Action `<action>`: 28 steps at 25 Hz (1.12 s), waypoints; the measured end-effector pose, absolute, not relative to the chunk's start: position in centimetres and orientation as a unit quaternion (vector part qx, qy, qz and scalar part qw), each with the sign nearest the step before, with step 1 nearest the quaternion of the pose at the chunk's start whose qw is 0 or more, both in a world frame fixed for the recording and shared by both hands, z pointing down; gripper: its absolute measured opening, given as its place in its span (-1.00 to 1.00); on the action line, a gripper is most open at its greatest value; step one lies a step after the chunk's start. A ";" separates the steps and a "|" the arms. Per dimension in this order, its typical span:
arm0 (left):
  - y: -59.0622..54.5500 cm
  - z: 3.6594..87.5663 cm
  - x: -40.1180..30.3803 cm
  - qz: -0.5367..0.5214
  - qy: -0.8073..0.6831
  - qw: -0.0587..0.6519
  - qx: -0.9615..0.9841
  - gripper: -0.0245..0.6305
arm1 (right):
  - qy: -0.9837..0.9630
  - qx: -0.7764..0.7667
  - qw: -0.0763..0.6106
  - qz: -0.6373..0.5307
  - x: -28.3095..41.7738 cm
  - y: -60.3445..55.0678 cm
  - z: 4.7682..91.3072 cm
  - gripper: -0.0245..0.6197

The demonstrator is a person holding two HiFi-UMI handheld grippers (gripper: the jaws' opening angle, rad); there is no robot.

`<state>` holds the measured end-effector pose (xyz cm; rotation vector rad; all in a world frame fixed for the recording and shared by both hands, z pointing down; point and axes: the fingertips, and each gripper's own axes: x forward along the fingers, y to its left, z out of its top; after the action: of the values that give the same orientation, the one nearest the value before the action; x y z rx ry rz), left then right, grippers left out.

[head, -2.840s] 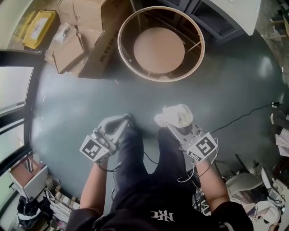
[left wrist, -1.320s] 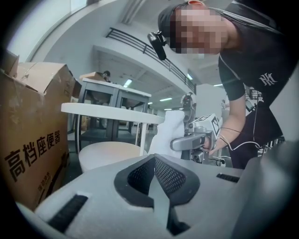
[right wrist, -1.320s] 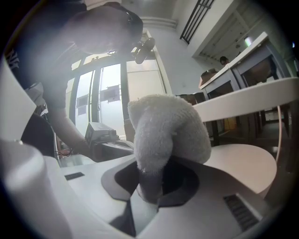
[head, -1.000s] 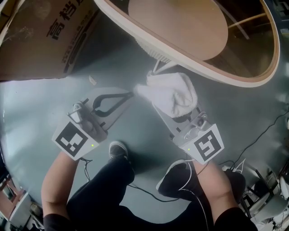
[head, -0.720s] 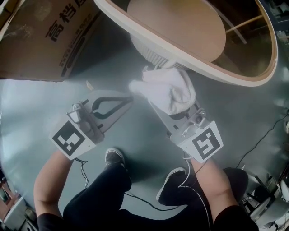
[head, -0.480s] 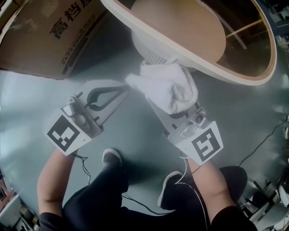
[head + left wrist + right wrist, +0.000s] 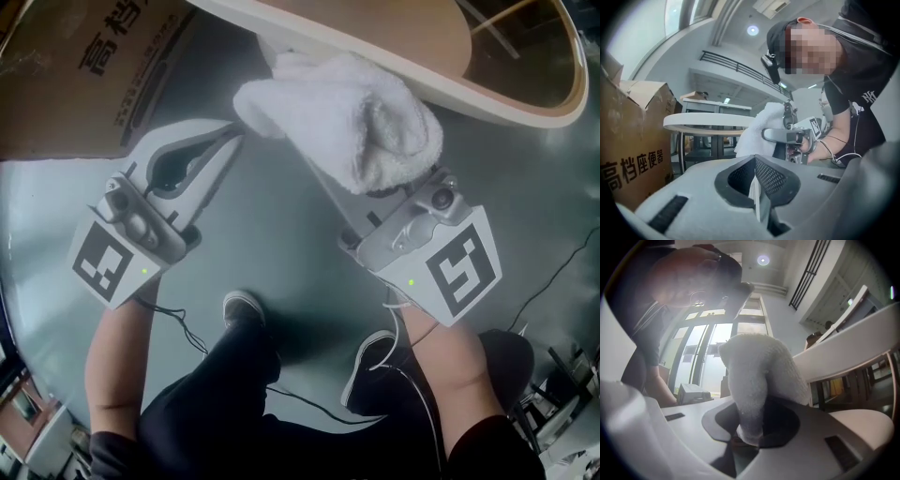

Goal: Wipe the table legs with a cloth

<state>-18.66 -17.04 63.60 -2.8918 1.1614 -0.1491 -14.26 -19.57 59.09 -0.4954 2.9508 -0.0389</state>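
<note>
cloth [image 7: 352, 122], fluffy white, sits clamped in right hand-held gripper [image 7: 749, 442]; left hand-held gripper [image 7: 231, 141] closed, empty.

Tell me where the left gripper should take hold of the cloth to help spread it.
Grip the loose corner tapering out at the left end of the cloth, coming from the left. It sticks out free and thin toward the left gripper, which is shut; the bulk is bunched in the right gripper.
</note>
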 end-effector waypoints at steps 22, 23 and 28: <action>-18.3 66.8 -15.8 -0.068 0.347 0.002 -0.935 -0.91 | 0.972 -0.206 0.060 -0.093 -11.6 -21.7 67.2 -0.69; -18.3 66.9 -15.8 -0.068 0.346 0.001 -0.936 -0.91 | 0.972 -0.208 0.056 -0.094 -11.7 -21.7 67.7 -0.69; -18.2 67.1 -15.9 -0.067 0.343 -0.002 -0.937 -0.91 | 0.969 -0.216 0.040 -0.109 -11.9 -21.5 69.9 -0.69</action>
<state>-15.89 -18.19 67.08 -2.9466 1.0789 -0.2098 -11.85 -21.45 69.87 -0.6619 2.9712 -0.3353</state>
